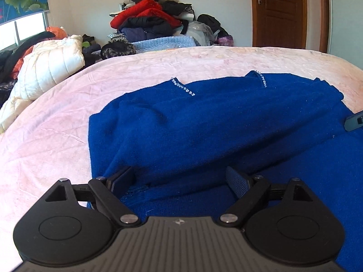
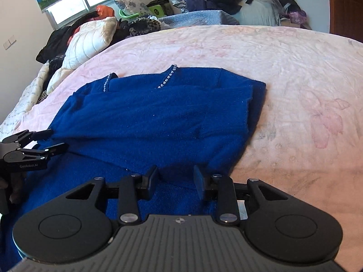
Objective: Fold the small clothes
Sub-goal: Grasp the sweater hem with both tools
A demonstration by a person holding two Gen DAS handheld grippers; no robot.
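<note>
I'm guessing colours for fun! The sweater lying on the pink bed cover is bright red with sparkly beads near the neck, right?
Not quite. The sweater is deep blue, not red; the right wrist view shows it clearly. It does lie on the pink bed cover, with sparkly beads near the neck.

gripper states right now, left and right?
Left gripper: open wide, over the blue knit top, holding nothing.
Right gripper: open, fabric between the pads, no grip.
</note>
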